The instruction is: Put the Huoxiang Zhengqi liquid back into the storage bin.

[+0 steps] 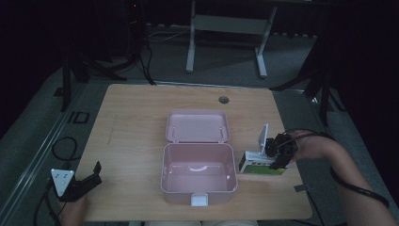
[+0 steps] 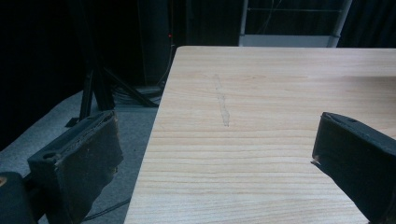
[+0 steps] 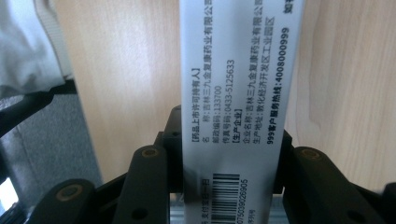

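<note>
Wooden tabletop (image 1: pixel 131 122) carries a pink storage box (image 1: pixel 198 174) at centre, its hinged lid (image 1: pixel 197 126) thrown back flat toward 12 o'clock; the cavity looks bare apart from a pale curved mark on its floor. Judged step: pick-up of the medicine carton (image 1: pixel 256 165), which sits at 3 o'clock of the box, just beside its right wall. The right gripper (image 1: pixel 277 155) pinches it: in the right gripper view the fingers (image 3: pixel 149 186) press against both long sides of the white printed carton (image 3: pixel 238 93). Next move likely calls for lifting clear of the box's right wall, carrying toward 9 o'clock over the opening, then lowering in. That wall is the only obstacle seen. Left gripper (image 1: pixel 87 183) idles at 8 o'clock near the tabletop's edge, fingers (image 2: pixel 79 163) spread, nothing between them.
</note>
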`<state>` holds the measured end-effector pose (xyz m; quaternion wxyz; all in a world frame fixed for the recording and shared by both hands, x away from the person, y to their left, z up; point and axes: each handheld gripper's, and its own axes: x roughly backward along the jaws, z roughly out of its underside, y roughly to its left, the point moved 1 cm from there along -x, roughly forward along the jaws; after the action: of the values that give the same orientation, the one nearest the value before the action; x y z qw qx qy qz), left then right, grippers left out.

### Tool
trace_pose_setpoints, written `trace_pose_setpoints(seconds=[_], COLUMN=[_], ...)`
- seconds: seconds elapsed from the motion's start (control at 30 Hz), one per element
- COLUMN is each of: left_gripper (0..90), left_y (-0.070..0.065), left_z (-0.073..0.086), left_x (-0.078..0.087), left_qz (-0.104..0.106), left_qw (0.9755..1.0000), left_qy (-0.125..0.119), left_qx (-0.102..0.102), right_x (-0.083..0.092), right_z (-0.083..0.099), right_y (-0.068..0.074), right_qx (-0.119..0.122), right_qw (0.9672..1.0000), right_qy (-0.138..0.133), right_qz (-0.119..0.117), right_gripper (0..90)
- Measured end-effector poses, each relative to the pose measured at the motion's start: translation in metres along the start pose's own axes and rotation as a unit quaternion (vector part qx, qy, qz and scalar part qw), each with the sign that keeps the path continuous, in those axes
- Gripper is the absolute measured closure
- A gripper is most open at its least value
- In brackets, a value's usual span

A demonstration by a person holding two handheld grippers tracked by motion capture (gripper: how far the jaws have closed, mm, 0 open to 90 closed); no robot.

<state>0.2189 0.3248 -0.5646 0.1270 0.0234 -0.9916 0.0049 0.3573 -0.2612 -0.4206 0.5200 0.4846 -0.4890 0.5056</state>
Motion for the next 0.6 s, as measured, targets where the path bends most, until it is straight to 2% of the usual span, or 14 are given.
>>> trace_pose_setpoints(seconds=[0.2,0.3,0.33,0.4,0.43,0.6], left_gripper=[1.6,1.6,1.6,1.6,1.6,1.7], left_y=[0.0,0.0,0.0,0.0,0.0,0.0], left_z=[0.0,0.0,0.0,0.0,0.0,0.0], left_x=[0.0,0.0,0.0,0.0,0.0,0.0], left_qz=[0.0,-0.001,-0.001,-0.001,-0.001,-0.001], left_qw=[1.0,1.0,1.0,1.0,1.0,1.0], left_qy=[0.0,0.0,0.0,0.0,-0.001,0.0], left_qx=[0.0,0.0,0.0,0.0,0.0,0.001], right_x=[0.027,0.048,0.048,0.06,0.07,0.087], right_z=[-0.001,-0.004,-0.004,-0.006,-0.009,-0.019], right_y=[0.008,0.013,0.013,0.017,0.02,0.026], right_qx=[-0.004,-0.007,-0.007,-0.006,-0.005,0.002], right_qw=[0.9999,0.9998,0.9998,0.9998,0.9998,0.9998], right_qy=[0.015,0.014,0.014,0.012,0.009,0.005], right_qz=[0.003,0.008,0.008,0.014,0.016,0.021], right_gripper=[63.2,63.2,63.2,63.1,63.2,63.1])
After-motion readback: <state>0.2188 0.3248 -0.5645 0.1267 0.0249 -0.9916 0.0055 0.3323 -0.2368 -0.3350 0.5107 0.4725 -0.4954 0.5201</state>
